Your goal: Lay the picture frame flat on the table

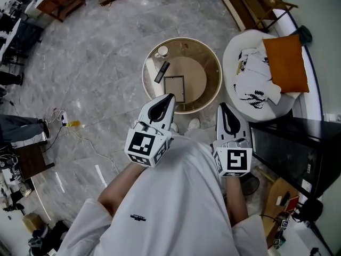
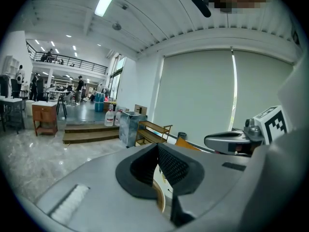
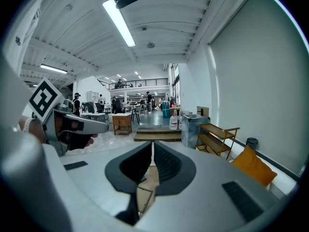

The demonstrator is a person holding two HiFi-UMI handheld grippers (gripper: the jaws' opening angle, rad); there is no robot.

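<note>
Fingers (image 2: 174, 166) of the left gripper (image 1: 168, 98) are pressed together on nothing, and the right gripper (image 1: 223, 108) is likewise closed and empty. The picture frame (image 1: 174, 88) lies flat on the round desk (image 1: 210, 87), just beside a dark remote (image 1: 162, 72).

Bright, even indoor light, ceiling tube (image 3: 118, 23) glowing overhead, soft sheen on grey floor (image 1: 101, 63), strong fisheye bending and dark corners in both gripper views, nearest surfaces blurred
</note>
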